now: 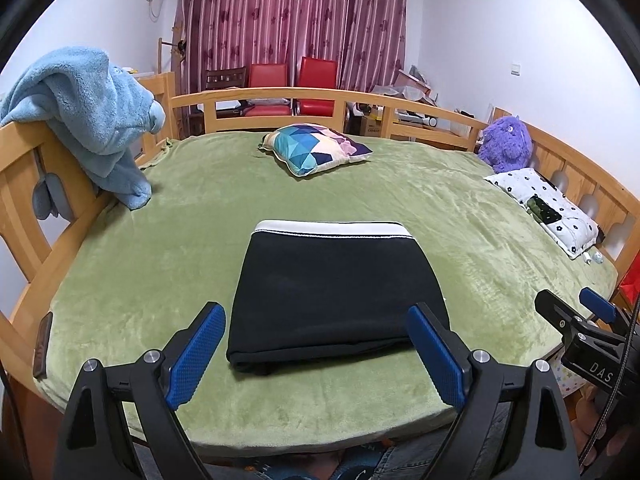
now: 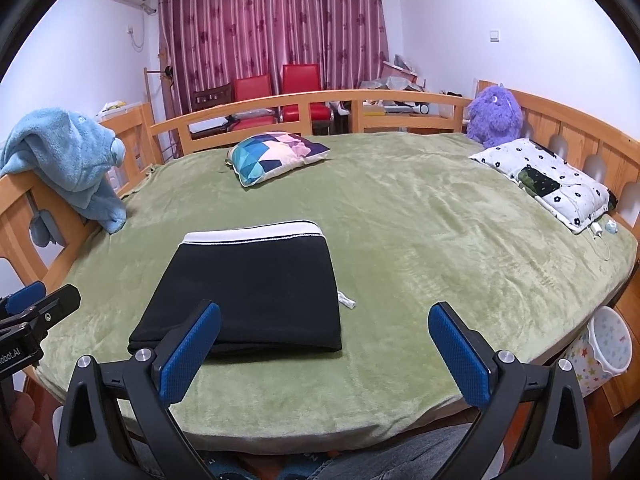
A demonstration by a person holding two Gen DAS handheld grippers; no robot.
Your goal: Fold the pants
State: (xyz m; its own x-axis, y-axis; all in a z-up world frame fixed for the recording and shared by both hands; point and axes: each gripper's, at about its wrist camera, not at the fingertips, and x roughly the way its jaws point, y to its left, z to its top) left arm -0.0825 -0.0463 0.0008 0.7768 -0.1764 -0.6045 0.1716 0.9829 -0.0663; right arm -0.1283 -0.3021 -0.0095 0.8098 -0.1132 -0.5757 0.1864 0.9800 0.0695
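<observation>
Black pants (image 1: 336, 300) with a white waistband lie folded into a flat rectangle on the green bed cover (image 1: 460, 216), waistband at the far side. My left gripper (image 1: 316, 320) hangs open just above the fold's near edge, its blue pads apart and empty. In the right wrist view the same folded pants (image 2: 252, 292) lie left of centre, a white drawstring end (image 2: 346, 301) poking out at their right side. My right gripper (image 2: 324, 320) is open and holds nothing, its left pad over the pants' near corner. Each gripper shows at the edge of the other's view.
A patterned cushion (image 1: 316, 148) lies at the far middle of the bed. A blue blanket (image 1: 88, 120) hangs over the left wooden rail. A purple plush toy (image 2: 494, 116) and a flowered pillow (image 2: 552, 184) sit at the right. A star-print bin (image 2: 604, 348) stands beside the bed.
</observation>
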